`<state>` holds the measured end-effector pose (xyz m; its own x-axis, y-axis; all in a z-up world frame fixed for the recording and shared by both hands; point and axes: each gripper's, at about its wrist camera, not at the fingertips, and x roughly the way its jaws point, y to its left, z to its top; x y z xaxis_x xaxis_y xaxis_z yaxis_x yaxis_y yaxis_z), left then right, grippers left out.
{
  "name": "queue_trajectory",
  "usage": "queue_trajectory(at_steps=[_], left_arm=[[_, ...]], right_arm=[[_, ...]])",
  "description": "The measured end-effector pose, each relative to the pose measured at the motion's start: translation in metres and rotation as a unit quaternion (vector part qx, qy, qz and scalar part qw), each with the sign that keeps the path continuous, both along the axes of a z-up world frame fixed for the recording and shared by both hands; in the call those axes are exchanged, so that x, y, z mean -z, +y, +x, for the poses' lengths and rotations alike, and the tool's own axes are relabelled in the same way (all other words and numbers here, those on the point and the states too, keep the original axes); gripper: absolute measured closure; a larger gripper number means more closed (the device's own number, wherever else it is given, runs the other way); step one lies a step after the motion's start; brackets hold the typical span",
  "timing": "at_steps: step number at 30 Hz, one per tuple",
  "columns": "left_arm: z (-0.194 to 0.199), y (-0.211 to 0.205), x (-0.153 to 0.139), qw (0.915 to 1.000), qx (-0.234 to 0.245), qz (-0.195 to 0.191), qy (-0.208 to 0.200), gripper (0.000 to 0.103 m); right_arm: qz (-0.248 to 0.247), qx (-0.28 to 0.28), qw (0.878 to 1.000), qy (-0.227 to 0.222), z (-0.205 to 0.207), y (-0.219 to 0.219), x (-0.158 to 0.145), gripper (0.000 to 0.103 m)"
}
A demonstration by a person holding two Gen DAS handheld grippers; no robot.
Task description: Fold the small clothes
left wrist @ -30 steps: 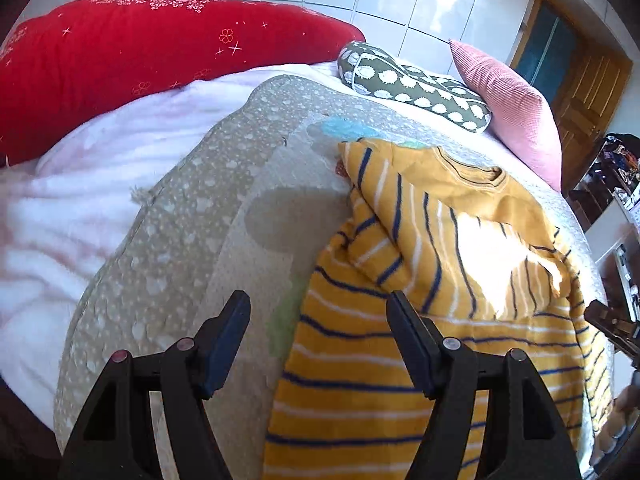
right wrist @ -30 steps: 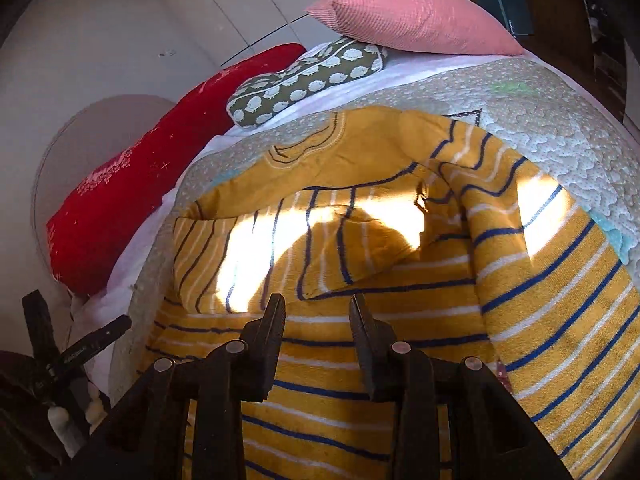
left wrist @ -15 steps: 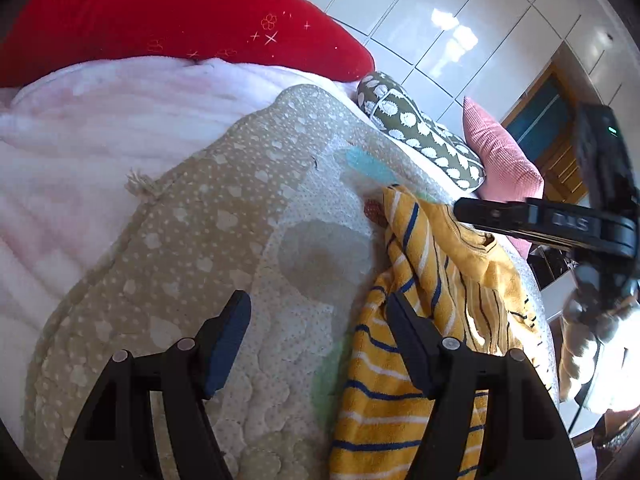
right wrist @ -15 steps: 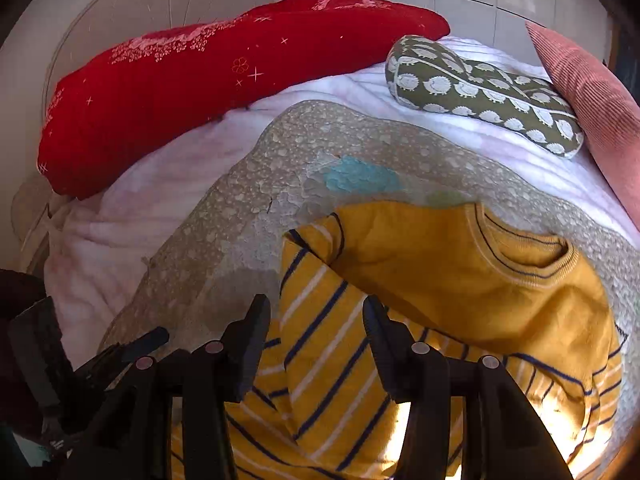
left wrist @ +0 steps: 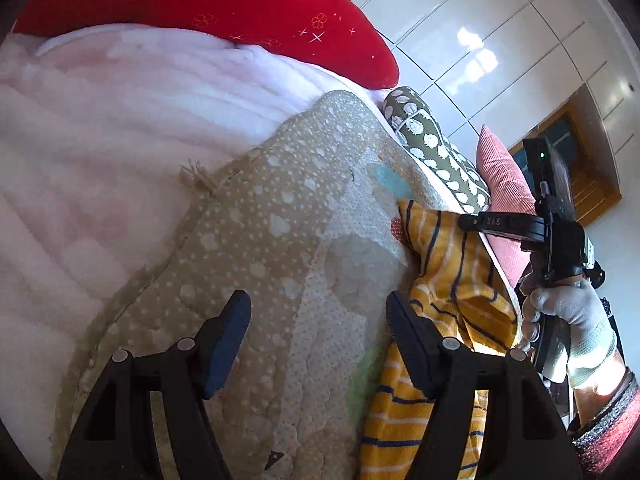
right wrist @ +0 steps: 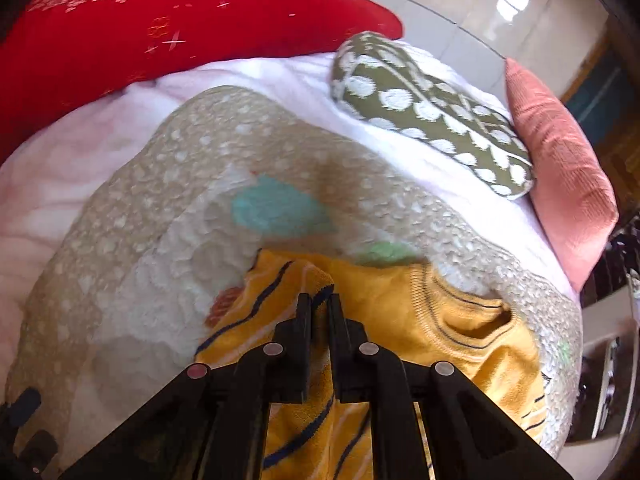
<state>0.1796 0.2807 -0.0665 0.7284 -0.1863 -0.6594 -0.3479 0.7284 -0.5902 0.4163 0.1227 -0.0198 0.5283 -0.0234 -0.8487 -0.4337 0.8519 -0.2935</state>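
A yellow sweater with navy and white stripes (right wrist: 400,312) lies partly folded on a beige spotted quilt (right wrist: 180,220), its ribbed neck to the right. My right gripper (right wrist: 319,300) points down at the sweater's far left folded edge. Its jaws are closing, with a ridge of the knit pinched between the pads. In the left wrist view the sweater (left wrist: 452,272) bunches up under that right gripper (left wrist: 466,222), which a gloved hand (left wrist: 568,320) holds. My left gripper (left wrist: 316,304) stands open over the bare quilt (left wrist: 260,240), its right finger beside the sweater's edge.
A long red pillow (left wrist: 200,0) lies along the far side, with a pink-white fleece blanket (left wrist: 100,140) below it. A green patterned pillow (right wrist: 420,108) and a pink ribbed pillow (right wrist: 560,168) sit at the back right. Beyond them are a tiled wall and a wooden door.
The right gripper swung over to the sweater's far left edge and closed on the fabric there. The left gripper slid left off the sweater onto the quilt and rolled.
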Motion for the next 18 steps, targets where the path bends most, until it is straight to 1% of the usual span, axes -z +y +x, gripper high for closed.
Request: queue_trajectory(at_steps=[1,2,4,5,6,7,9,11,12,13,14,15,16,17,18], left_arm=[[-0.001,0.002,0.0,1.0,-0.003,-0.002,0.0,0.034],[-0.002,0.004,-0.001,1.0,-0.008,0.0,-0.001,0.034],[-0.003,0.006,-0.005,0.9998,-0.015,0.01,-0.006,0.034],[-0.004,0.007,-0.007,0.9997,-0.02,0.015,-0.009,0.034],[-0.006,0.009,-0.009,0.9994,-0.026,0.02,-0.011,0.034],[-0.007,0.011,-0.01,0.9992,-0.032,0.023,-0.012,0.034],[-0.009,0.015,-0.01,0.9989,-0.041,0.02,-0.011,0.034],[-0.009,0.021,-0.006,0.9989,-0.045,0.007,-0.006,0.034],[-0.008,0.022,-0.004,0.9989,-0.046,0.0,-0.004,0.034],[-0.008,0.024,-0.003,0.9989,-0.048,-0.005,-0.002,0.034],[-0.008,0.025,-0.002,0.9988,-0.048,-0.006,-0.001,0.034],[-0.008,0.024,-0.002,0.9988,-0.048,-0.006,-0.001,0.034],[-0.009,0.023,-0.003,0.9988,-0.048,-0.004,-0.002,0.034],[-0.008,0.022,-0.003,0.9988,-0.048,0.001,-0.003,0.034],[-0.009,0.021,-0.004,0.9988,-0.048,0.007,-0.005,0.034]], right_arm=[[-0.002,0.01,1.0,0.01,0.006,-0.004,0.003,0.092],[0.009,0.015,1.0,0.024,0.007,-0.008,0.004,0.091],[0.059,0.016,0.998,0.024,-0.005,-0.017,-0.008,0.089],[0.092,0.009,0.995,0.023,-0.017,-0.022,-0.015,0.08],[0.122,0.002,0.992,0.024,-0.03,-0.025,-0.02,0.069],[0.146,-0.007,0.989,0.033,-0.044,-0.028,-0.023,0.066],[0.181,-0.024,0.981,0.061,-0.072,-0.03,-0.023,0.065],[0.225,-0.031,0.971,0.07,-0.105,-0.036,-0.024,0.065],[0.252,-0.035,0.964,0.074,-0.119,-0.041,-0.023,0.064],[0.278,-0.04,0.956,0.082,-0.134,-0.045,-0.019,0.06],[0.294,-0.042,0.95,0.097,-0.144,-0.047,-0.012,0.05],[0.297,-0.039,0.947,0.114,-0.152,-0.045,-0.001,0.048],[0.289,-0.034,0.948,0.126,-0.156,-0.042,0.012,0.048],[0.271,-0.026,0.953,0.129,-0.156,-0.038,0.023,0.048],[0.245,-0.012,0.962,0.122,-0.153,-0.033,0.033,0.048]])
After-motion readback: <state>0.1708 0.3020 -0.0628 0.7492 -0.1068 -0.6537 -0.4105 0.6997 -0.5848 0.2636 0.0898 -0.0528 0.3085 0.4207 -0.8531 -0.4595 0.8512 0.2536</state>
